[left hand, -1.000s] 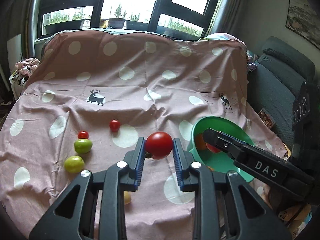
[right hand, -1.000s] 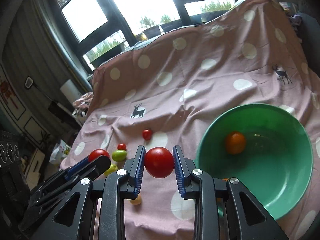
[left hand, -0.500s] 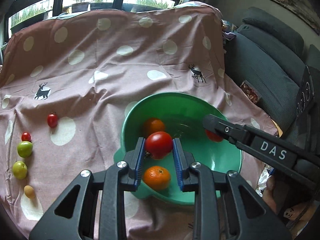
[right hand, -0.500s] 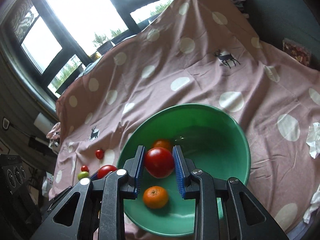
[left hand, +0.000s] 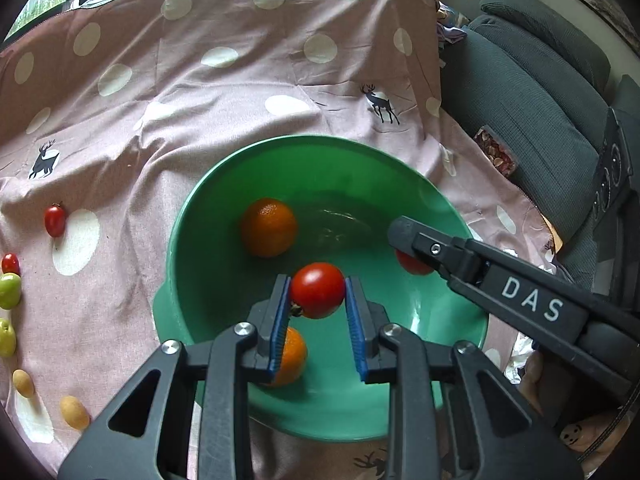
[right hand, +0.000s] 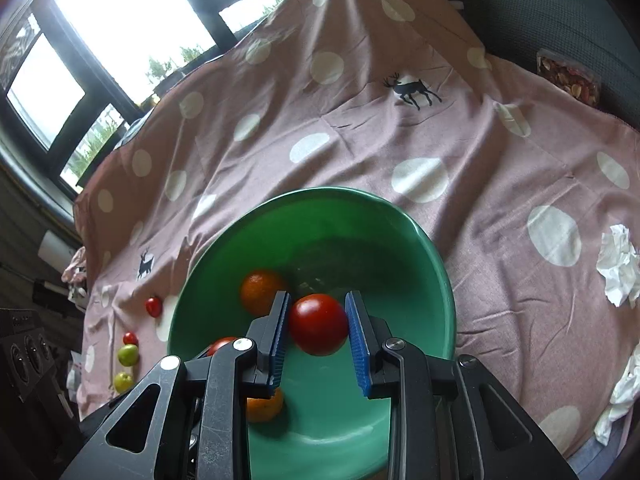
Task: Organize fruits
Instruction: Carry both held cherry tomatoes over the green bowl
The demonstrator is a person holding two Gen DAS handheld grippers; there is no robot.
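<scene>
With each gripper clamped on a red tomato, the left gripper and right gripper hung over the green bowl beneath them, so lowering close before parting the jaws would have spared bruising.

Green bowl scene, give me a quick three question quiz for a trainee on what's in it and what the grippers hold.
1. True or false: each gripper, the left gripper and the right gripper, is shut on a red tomato.
2. How many oranges lie in the green bowl?
3. Where does the small plum tomato lie? A) in the bowl B) on the spotted pink cloth outside the bowl C) between a gripper's pads

Key: 1 true: the left holds one tomato, the right another. 2 two: the far orange and the near orange. 3 B.
</scene>
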